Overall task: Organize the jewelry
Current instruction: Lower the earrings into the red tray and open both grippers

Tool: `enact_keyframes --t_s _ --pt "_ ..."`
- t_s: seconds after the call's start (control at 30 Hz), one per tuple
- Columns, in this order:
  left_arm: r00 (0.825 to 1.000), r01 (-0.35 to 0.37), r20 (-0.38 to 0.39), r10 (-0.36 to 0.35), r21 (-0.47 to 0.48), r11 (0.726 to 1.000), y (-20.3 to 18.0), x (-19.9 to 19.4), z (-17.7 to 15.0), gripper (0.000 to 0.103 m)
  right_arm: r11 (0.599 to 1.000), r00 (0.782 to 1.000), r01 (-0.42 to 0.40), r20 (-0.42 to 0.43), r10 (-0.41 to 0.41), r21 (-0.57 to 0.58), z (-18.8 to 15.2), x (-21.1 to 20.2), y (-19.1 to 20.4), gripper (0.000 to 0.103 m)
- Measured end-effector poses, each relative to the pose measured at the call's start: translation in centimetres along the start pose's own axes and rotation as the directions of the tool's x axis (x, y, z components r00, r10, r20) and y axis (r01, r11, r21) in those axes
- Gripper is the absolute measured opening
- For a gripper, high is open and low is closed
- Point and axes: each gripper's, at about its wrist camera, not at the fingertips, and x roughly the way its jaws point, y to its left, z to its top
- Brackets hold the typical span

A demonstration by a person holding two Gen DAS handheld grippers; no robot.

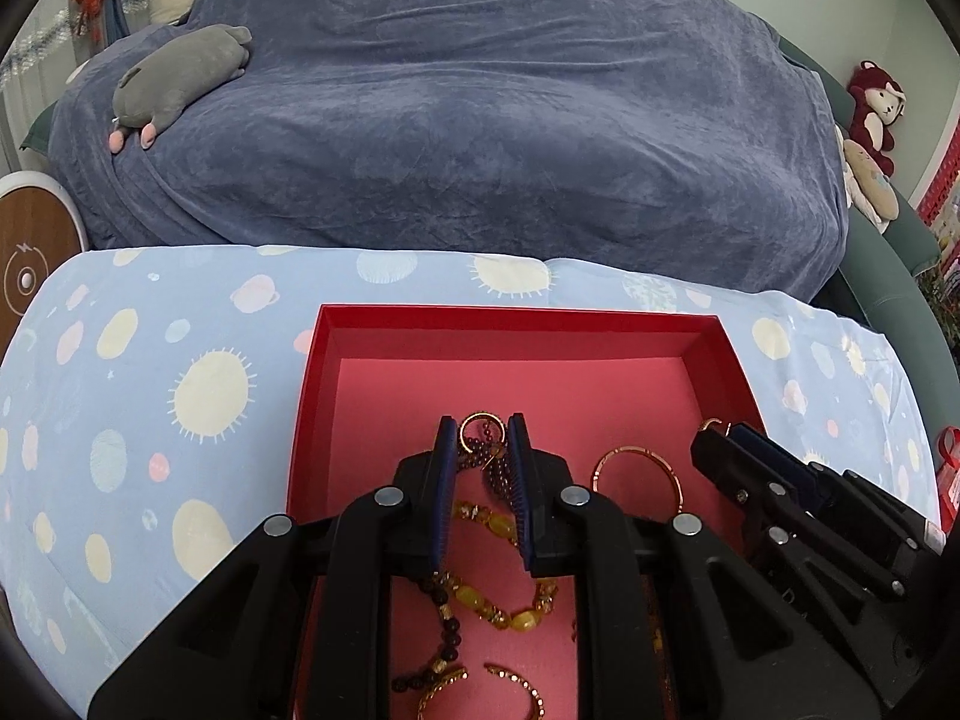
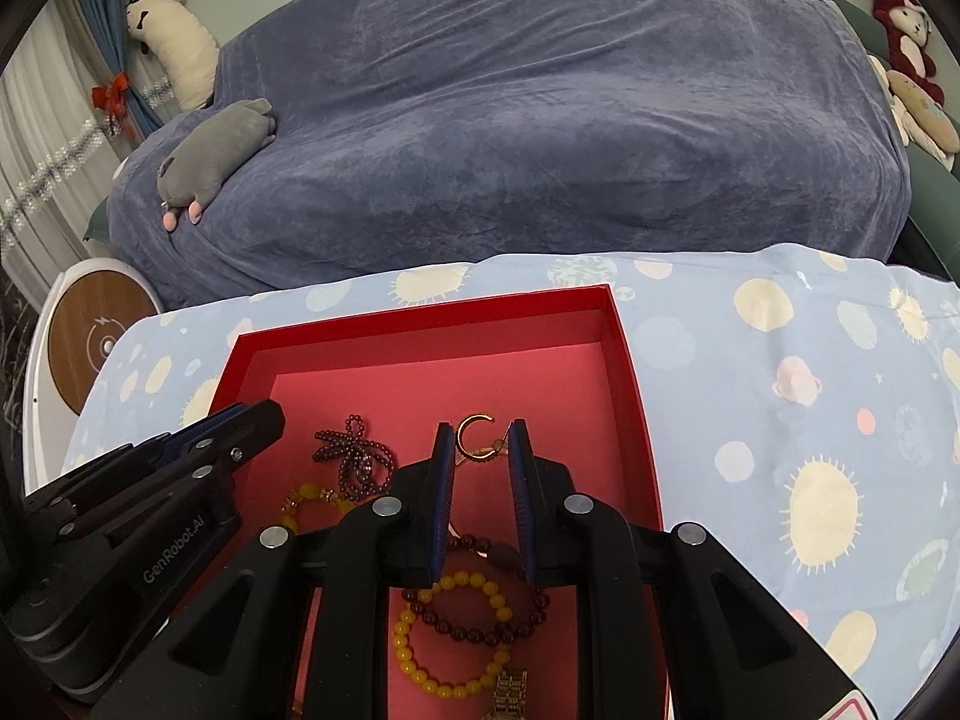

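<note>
A red box (image 1: pixel 516 321) (image 2: pixel 420 315) with a pink floor holds several pieces of jewelry. My left gripper (image 1: pixel 483 429) is open over a dark beaded piece (image 1: pixel 498 468) and a gold ring (image 1: pixel 480 423); amber beads (image 1: pixel 486 519) lie below. A thin gold bangle (image 1: pixel 637 474) lies to its right. My right gripper (image 2: pixel 483 432) is open over a gold C-shaped earring (image 2: pixel 474 426). A yellow bead bracelet (image 2: pixel 450 636), a dark red bead bracelet (image 2: pixel 474 618) and a dark beaded bow (image 2: pixel 357 459) lie in the box. Each gripper shows in the other's view (image 1: pixel 738 438) (image 2: pixel 240 420).
The box sits on a light blue cloth (image 1: pixel 180 396) (image 2: pixel 780 396) with sun and planet prints. Behind is a bed under a dark blue blanket (image 1: pixel 480 120) with a grey plush toy (image 1: pixel 180 72). A round wooden-topped device (image 2: pixel 102 330) stands at the left.
</note>
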Motion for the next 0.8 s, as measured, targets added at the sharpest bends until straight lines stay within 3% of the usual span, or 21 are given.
enact_keyframes --t_s 0.27,0.37,0.43,0.53,0.8 --pt "1.0 -0.006 -0.024 0.006 0.005 1.0 -0.2 1.9 0.4 0.018 1.0 1.0 0.006 -0.015 -0.006 0.009 0.4 1.4 -0.3 0.018" --pt "0.999 -0.021 -0.044 0.021 -0.01 1.0 0.0 2.7 0.3 0.024 1.0 1.0 0.023 -0.015 -0.023 0.021 0.3 1.8 -0.5 0.03" --pt "0.998 -0.03 -0.052 0.028 -0.023 0.999 0.2 3.0 0.0 0.028 0.999 0.999 0.041 -0.01 -0.041 0.03 0.2 1.9 -0.7 0.046" --pt "0.998 -0.032 -0.059 0.031 -0.025 0.999 0.4 3.2 -0.5 0.033 0.999 0.999 0.03 -0.024 -0.029 0.032 -0.1 2.2 -0.9 0.046" --pt "0.996 -0.03 -0.085 0.027 -0.044 0.999 1.3 2.9 -2.6 0.034 1.0 0.997 0.024 -0.075 -0.022 0.021 -2.0 2.5 -0.8 0.048"
